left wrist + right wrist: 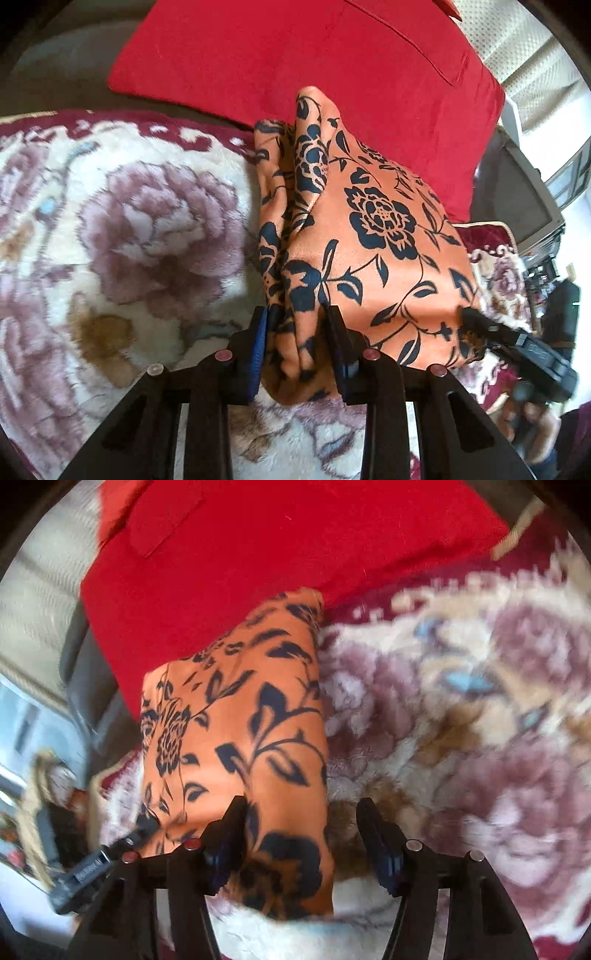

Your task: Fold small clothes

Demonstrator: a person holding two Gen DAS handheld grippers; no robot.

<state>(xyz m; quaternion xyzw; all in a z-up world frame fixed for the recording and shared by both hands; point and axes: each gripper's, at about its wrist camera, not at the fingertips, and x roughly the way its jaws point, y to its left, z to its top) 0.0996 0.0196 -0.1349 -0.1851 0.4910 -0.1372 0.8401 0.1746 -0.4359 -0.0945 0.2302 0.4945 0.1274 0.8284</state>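
We pinch a bunched edge of the orange floral garment (369, 236) in the left gripper (295, 350) to steer the fold, while the right gripper (301, 845), fingers apart, straddles its loose edge over the floral blanket (129, 221) beside the red cushion (295, 55).

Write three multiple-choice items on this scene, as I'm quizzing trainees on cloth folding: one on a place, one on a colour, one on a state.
1. Where is the red cushion?
A. beyond the orange cloth
B. lying on top of it
C. between the tongs

2. The cloth's flower print is:
A. white
B. black
C. green

3. The left tongs are:
A. wide open and empty
B. out of view
C. closed on bunched cloth

Key: 1A, the cushion shows past the cloth's far edge; 2B, black flowers on orange; 3C, folds fill the gap between the pads.
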